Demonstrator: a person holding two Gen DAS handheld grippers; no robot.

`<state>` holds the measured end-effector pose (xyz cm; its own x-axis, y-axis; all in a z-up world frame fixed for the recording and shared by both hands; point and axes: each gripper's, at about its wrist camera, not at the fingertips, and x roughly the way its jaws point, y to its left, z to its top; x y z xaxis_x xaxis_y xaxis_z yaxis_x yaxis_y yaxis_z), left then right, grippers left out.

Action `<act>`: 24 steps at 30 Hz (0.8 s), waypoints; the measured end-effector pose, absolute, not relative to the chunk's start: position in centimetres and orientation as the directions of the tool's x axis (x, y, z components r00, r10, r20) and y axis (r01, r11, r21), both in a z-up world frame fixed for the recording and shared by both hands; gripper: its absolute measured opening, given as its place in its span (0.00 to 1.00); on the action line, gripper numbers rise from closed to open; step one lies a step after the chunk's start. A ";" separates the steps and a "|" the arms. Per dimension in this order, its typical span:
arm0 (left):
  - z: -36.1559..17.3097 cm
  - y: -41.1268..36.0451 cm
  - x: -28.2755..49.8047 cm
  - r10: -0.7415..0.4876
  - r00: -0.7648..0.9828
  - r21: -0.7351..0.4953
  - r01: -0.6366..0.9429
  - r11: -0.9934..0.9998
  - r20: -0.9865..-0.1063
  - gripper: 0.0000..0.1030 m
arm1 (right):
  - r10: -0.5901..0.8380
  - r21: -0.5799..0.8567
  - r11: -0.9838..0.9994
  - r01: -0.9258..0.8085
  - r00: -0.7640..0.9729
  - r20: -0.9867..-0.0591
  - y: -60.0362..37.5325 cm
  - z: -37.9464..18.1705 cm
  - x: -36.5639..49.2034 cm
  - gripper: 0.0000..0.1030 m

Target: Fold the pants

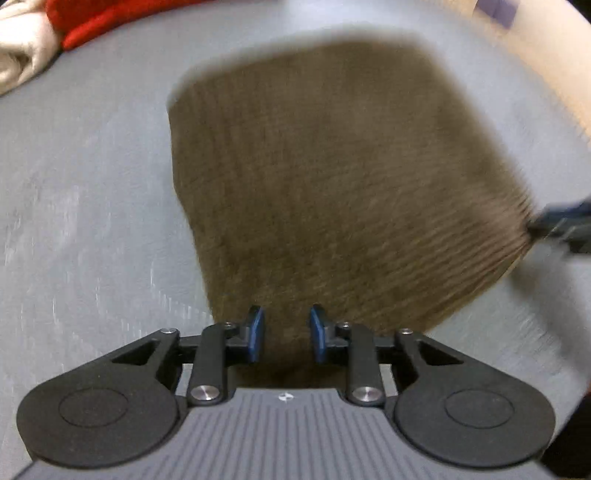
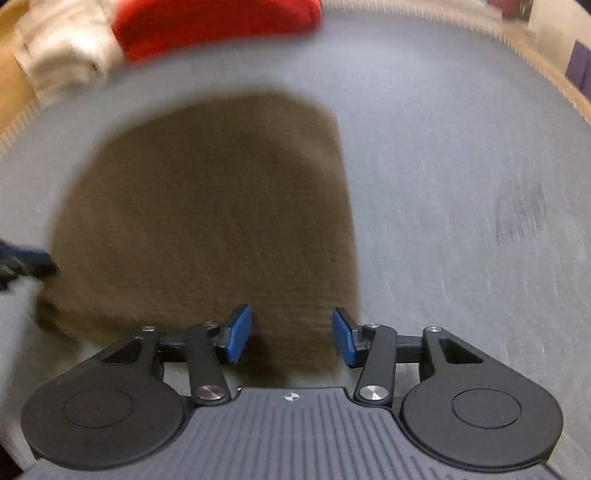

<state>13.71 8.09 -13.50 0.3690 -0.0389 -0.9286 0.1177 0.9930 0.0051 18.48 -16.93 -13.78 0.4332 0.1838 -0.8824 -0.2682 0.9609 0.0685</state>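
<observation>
Right now, pants: the brown ribbed pants (image 1: 332, 184) lie folded into a compact block on the grey surface (image 1: 85, 203), filling the middle of my left wrist view and the centre-left of my right wrist view (image 2: 207, 221).
Left gripper: my left gripper (image 1: 287, 332) points down at the near edge of the pants, low in the frame; its blue pads (image 1: 256, 332) stand a little apart with brown cloth showing in the gap, not pinched as far as I can tell.
Right gripper: my right gripper (image 2: 291, 336) hangs over the near right corner of the pants, low in its frame, jaws wider apart, nothing clamped between them.
Each in the other's view: my right gripper shows as a dark blur at the right edge of the left view (image 1: 565, 225); my left shows at the left edge of the right view (image 2: 22, 258).
Far side: a red cloth (image 2: 214, 26) and a cream cloth (image 2: 62, 51) sit bunched in the upper left of both frames.
Sharpness: both pictures are smeared.
</observation>
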 end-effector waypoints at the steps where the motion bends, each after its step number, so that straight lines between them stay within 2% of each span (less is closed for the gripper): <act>1: -13.0 7.5 13.6 -0.009 0.372 0.031 0.101 0.994 -0.928 0.34 | 0.181 0.074 0.965 -0.252 0.431 -0.884 -17.1 -13.8 18.5 0.62; 2: -11.9 6.8 13.7 0.029 0.371 0.057 0.066 0.996 -0.928 0.36 | 0.177 0.079 0.970 -0.231 0.440 -0.880 -17.3 -13.2 18.5 0.62; 3: -10.5 6.3 13.4 0.050 0.386 0.065 0.028 0.997 -0.921 0.48 | 0.178 0.087 0.974 -0.210 0.465 -0.867 -17.4 -12.2 18.3 0.62; 4: -9.0 5.9 12.8 0.043 0.416 0.049 0.006 0.999 -0.908 0.67 | 0.185 0.097 0.975 -0.198 0.493 -0.850 -17.6 -11.1 18.1 0.61; 6: -5.5 4.9 11.4 0.040 0.500 0.021 -0.044 0.999 -0.865 0.88 | 0.211 0.123 0.974 -0.188 0.568 -0.796 -18.1 -8.6 16.8 0.63; 7: -3.8 4.5 10.4 0.062 0.547 0.029 -0.068 0.997 -0.835 0.89 | 0.211 0.122 0.975 -0.184 0.610 -0.764 -18.2 -7.2 16.0 0.65; 8: -2.3 4.0 9.4 0.084 0.586 0.045 -0.080 0.996 -0.806 0.90 | 0.203 0.111 0.977 -0.180 0.650 -0.732 -18.2 -5.8 15.2 0.71; 9: -0.9 3.4 8.3 0.111 0.621 0.069 -0.091 0.993 -0.776 0.95 | 0.194 0.103 0.980 -0.172 0.683 -0.704 -18.2 -4.4 14.3 0.81; 10: 0.3 2.9 7.1 0.133 0.655 0.088 -0.101 0.991 -0.744 1.00 | 0.187 0.105 0.982 -0.158 0.708 -0.681 -18.3 -3.3 13.4 0.86; 11: 1.0 2.3 5.5 0.127 0.679 0.085 -0.094 0.992 -0.723 1.00 | 0.186 0.119 0.983 -0.143 0.730 -0.658 -18.5 -2.1 12.4 0.91; 12: 1.4 1.8 4.5 0.114 0.683 0.077 -0.086 0.993 -0.721 1.00 | 0.192 0.132 0.981 -0.140 0.742 -0.643 -18.6 -1.1 11.5 0.93; 16: -0.5 0.4 1.7 -0.013 0.638 -0.063 -0.056 0.996 -0.770 1.00 | 0.226 0.126 0.974 -0.188 0.769 -0.598 -18.3 0.4 7.2 0.99; 18: -2.9 0.0 2.2 0.045 0.557 -0.031 -0.125 0.992 -0.829 1.00 | 0.242 0.106 0.969 -0.224 0.765 -0.597 -18.3 -1.4 5.7 0.99; 19: -3.2 0.5 2.8 0.046 0.552 -0.046 -0.151 0.988 -0.832 1.00 | 0.233 0.076 0.969 -0.237 0.756 -0.611 -18.3 -2.4 5.4 0.99; 20: -3.1 0.5 2.9 0.033 0.576 -0.066 -0.151 0.986 -0.817 1.00 | 0.186 0.027 0.974 -0.225 0.724 -0.664 -18.0 -3.1 5.6 0.99; 21: -3.1 0.6 3.5 0.049 0.587 -0.045 -0.145 0.988 -0.808 1.00 | 0.153 0.007 0.978 -0.207 0.700 -0.698 -17.9 -3.9 6.1 0.99; 24: -3.2 0.5 3.5 0.129 0.580 0.053 -0.147 0.988 -0.804 1.00 | 0.163 0.037 0.980 -0.194 0.691 -0.704 -17.5 -4.3 7.1 0.99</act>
<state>3.50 0.53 -3.18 0.5804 0.1293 -0.8040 -0.1466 0.9878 0.0530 7.10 -17.45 -4.30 0.6908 0.1635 -0.7043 -0.1944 0.9802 0.0368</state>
